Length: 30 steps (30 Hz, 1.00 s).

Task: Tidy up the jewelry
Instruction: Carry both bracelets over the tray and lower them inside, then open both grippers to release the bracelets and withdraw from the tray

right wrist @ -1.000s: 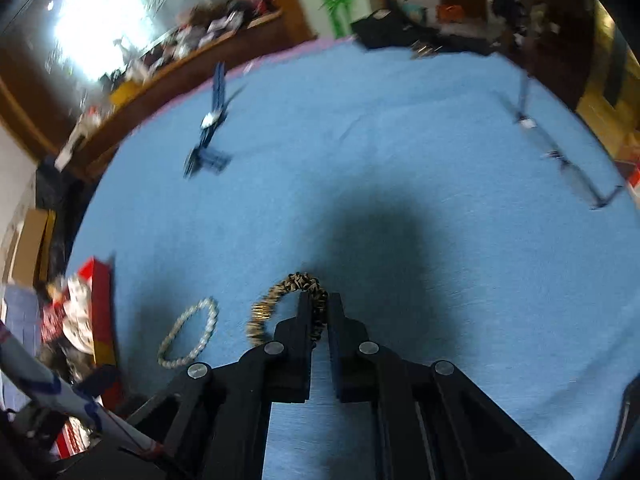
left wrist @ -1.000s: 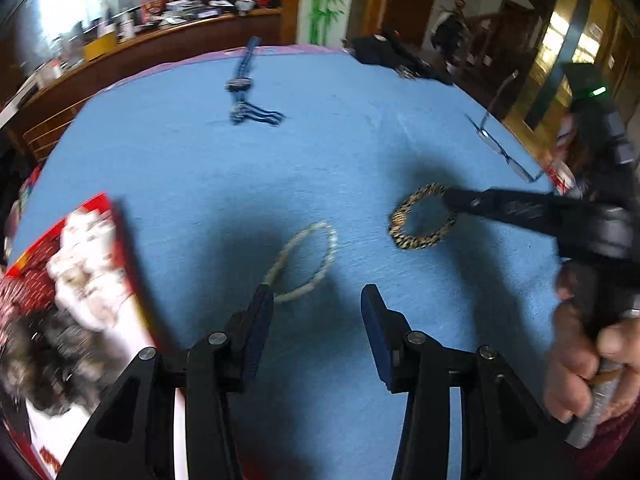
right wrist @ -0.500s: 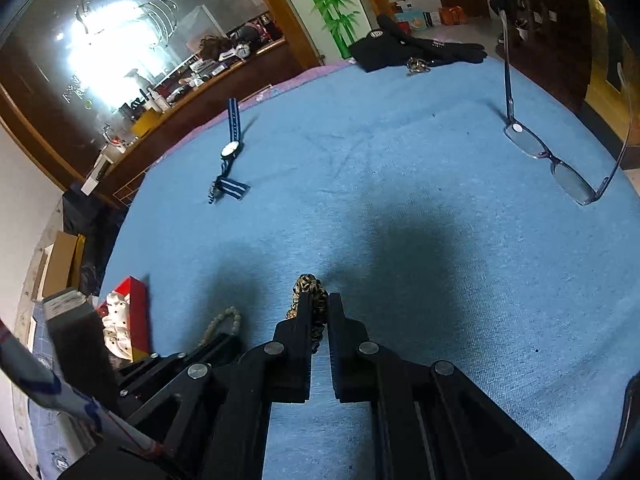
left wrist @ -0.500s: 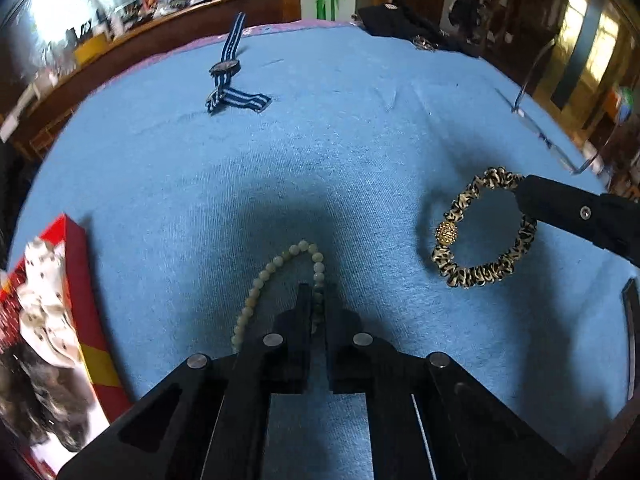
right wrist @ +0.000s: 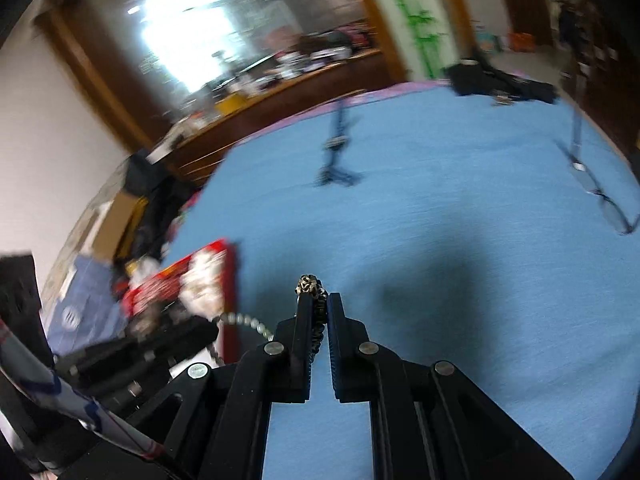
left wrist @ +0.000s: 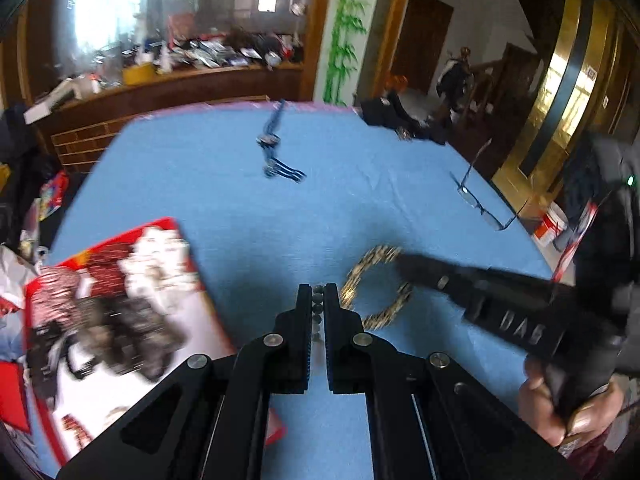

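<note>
Beaded bracelet (left wrist: 317, 312) pinched between pressed-together fingers of left claw (left wrist: 317, 294), held above blue worktop (left wrist: 208, 184). Leopard-print bracelet (right wrist: 316, 300) clamped in right claw (right wrist: 319, 300), also raised over worktop. Red box (left wrist: 112, 300) seen just left of left claw. Striped watch (left wrist: 274, 152) and eyeglasses (left wrist: 484, 204) lain well apart, farther back.

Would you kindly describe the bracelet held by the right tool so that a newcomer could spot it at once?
Start at the blue table and find the red box at its left edge. Just right of the box, two closed tools each pinch a bracelet. The one in the right tool is the leopard-print bracelet, a mottled gold-and-black band, unlike the bead bracelet of small round beads in the left tool.
</note>
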Motion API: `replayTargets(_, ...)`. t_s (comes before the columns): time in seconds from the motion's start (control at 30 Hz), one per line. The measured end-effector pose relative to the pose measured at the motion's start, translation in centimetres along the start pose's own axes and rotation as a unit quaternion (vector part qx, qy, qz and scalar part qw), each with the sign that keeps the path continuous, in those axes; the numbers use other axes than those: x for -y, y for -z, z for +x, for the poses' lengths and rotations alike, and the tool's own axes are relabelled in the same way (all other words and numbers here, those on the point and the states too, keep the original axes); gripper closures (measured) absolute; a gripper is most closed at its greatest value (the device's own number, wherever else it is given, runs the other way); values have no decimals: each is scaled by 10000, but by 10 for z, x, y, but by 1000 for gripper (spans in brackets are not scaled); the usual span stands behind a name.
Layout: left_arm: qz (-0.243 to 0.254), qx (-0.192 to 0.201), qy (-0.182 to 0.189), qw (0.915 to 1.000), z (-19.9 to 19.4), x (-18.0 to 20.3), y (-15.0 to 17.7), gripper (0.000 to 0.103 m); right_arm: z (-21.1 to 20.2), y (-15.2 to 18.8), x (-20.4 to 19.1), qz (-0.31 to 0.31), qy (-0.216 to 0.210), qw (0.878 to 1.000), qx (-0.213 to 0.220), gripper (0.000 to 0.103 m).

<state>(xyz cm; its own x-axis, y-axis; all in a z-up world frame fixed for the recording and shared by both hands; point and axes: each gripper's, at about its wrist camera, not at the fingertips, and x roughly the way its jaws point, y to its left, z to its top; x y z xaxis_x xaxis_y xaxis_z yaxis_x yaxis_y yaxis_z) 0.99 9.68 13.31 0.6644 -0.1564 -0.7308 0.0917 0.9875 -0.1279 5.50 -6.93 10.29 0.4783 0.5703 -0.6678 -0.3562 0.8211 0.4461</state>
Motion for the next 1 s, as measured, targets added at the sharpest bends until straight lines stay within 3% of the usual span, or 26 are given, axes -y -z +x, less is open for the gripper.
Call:
replayTargets(0.2,-107,75,-407,9991,-38,-41,23,98,22,25,-68,-569,-420,9968,-376,95)
replayTargets(0.47,-581,-209,-663,9959,-28,-99,64,98,70,56,-116,-939,-515,9897,-947,94)
replayTargets(0.8,-858,-463,-649,9931,-1,-123,84,98,108,68,-105,-996,95,9871,-1249,92)
replayTargets(1.0,-829,-321,-578,9944,-14,-116,84,95,93,64,-101,-949,161,9894,-1085,80)
